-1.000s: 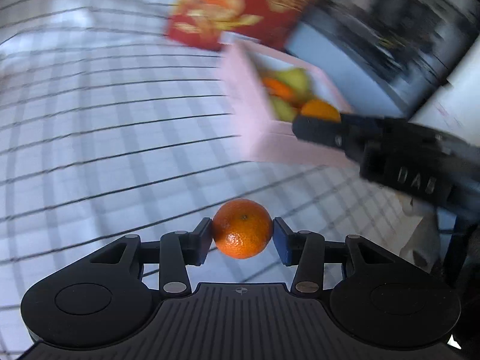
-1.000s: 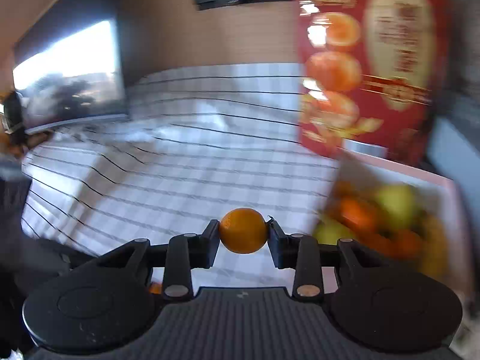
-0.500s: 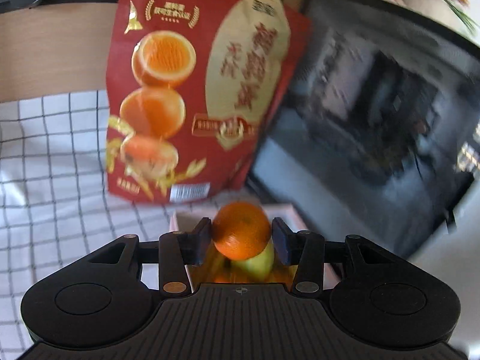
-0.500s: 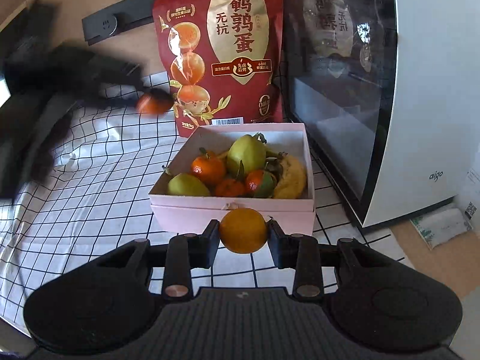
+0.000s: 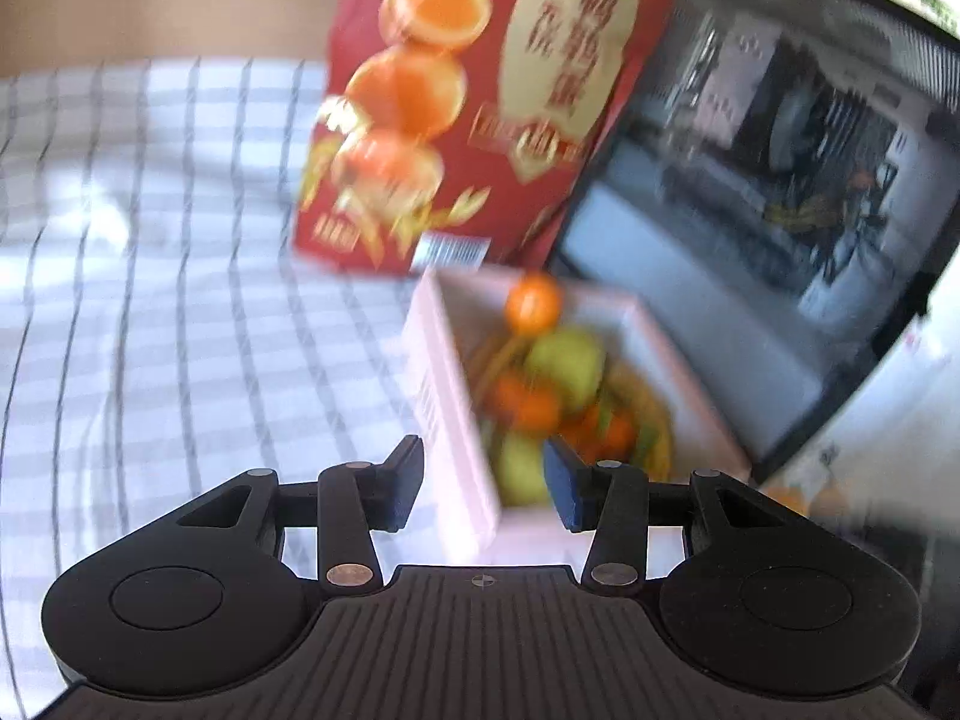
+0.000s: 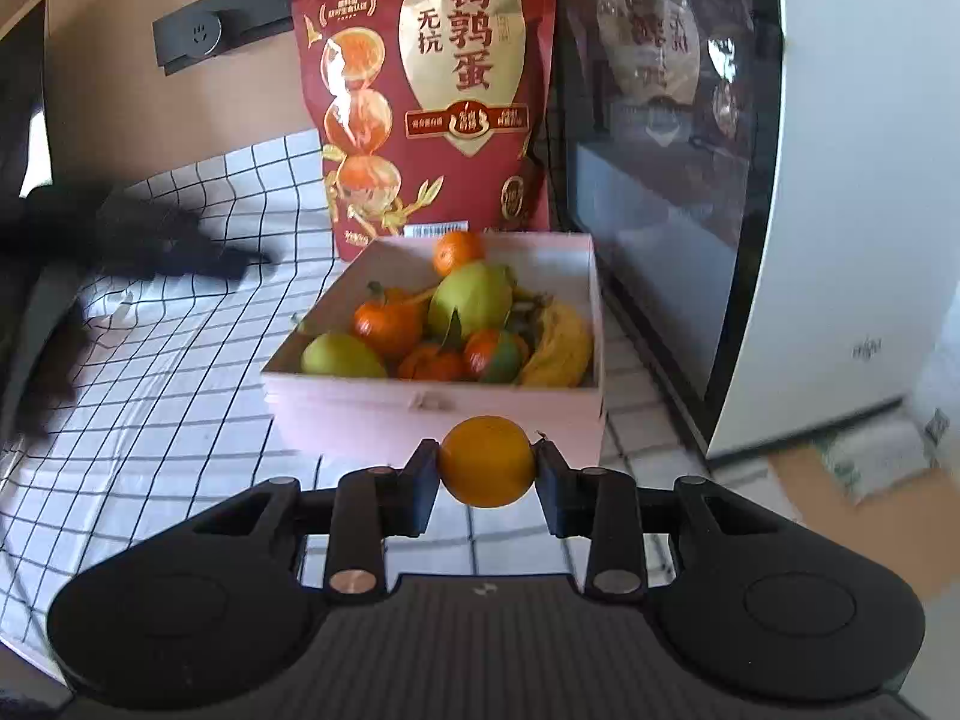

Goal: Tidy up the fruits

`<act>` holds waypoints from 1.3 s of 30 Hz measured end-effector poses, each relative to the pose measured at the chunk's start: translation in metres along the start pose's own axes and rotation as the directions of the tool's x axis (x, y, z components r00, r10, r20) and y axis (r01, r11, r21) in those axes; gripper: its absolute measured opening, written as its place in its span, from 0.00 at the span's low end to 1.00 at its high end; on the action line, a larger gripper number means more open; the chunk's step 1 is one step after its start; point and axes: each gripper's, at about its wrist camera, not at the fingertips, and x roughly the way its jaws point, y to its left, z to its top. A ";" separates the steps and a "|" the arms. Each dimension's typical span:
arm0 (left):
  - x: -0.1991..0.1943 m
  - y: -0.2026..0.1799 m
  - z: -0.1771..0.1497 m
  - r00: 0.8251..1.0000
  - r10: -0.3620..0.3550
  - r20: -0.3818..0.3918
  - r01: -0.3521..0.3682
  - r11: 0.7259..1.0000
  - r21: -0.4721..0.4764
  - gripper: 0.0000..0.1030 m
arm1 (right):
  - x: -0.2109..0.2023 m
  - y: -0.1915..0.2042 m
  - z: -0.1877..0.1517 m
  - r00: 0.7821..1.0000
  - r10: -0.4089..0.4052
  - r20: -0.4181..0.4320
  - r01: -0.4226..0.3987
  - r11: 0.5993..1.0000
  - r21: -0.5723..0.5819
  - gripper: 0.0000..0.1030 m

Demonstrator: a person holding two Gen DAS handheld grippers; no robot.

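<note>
A pink box on the checked cloth holds green pears, several tangerines and a banana. A small orange sits at the box's far end, seen blurred in the left wrist view as the orange. My left gripper is open with nothing between its fingers, near the box's left wall. In the right wrist view it is a dark blur left of the box. My right gripper is shut on a yellow-orange fruit, just short of the box's front wall.
A tall red snack bag stands right behind the box. A glass-door appliance with a white side stands close on the box's right. The checked cloth stretches to the left. A wall socket strip is behind.
My left gripper let go of its orange, which now lies at the back of the box, and drew away to the left. My right gripper swung to face the box, still gripping its fruit.
</note>
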 end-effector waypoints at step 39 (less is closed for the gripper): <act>0.023 -0.041 -0.106 0.958 0.261 0.116 -0.278 0.945 0.173 0.51 | 0.058 0.026 -0.055 0.997 -0.072 -0.022 0.071 0.997 -0.039 0.79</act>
